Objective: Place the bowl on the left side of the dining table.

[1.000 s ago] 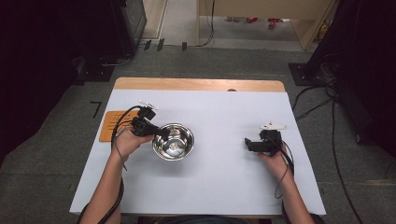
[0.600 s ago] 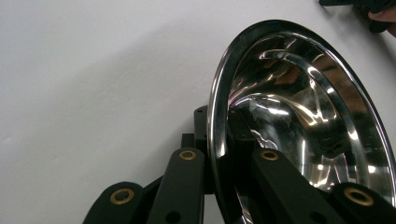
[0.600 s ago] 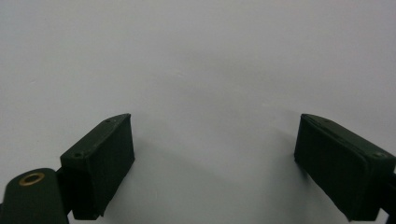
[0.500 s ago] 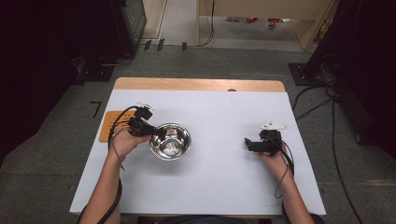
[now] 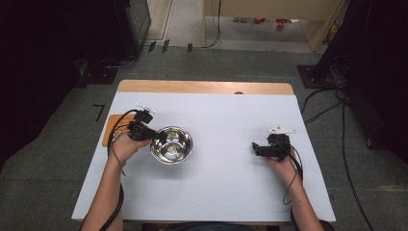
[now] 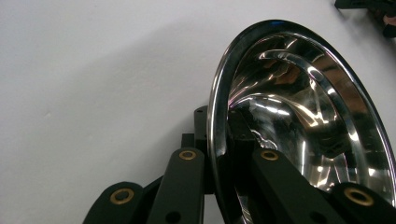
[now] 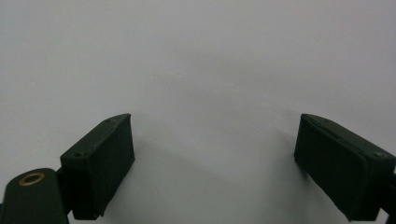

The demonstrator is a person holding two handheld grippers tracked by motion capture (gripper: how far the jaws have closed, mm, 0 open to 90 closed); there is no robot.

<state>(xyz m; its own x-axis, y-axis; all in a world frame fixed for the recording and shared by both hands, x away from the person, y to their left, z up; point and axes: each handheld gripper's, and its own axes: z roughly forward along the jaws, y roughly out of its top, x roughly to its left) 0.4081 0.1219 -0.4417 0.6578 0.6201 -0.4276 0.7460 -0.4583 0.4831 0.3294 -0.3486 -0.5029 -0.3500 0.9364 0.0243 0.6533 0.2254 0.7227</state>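
Your left gripper (image 6: 219, 154) pinches the bowl (image 5: 172, 145) rim, one jaw inside; keep it level. Your right gripper (image 7: 212, 163), jaws spread, waits well right of the bowl on the desk (image 5: 231, 192).

Bowl (image 5: 172, 145): polished metal, mirror-glossy, smooth, rolled rim. Surface (image 5: 226, 183): white covering, matt and smooth; bare wood along its far edge. Left hand-held gripper (image 6: 224, 140) and right hand-held gripper (image 7: 215, 163): matt black, plastic-looking, brass-coloured rivets.
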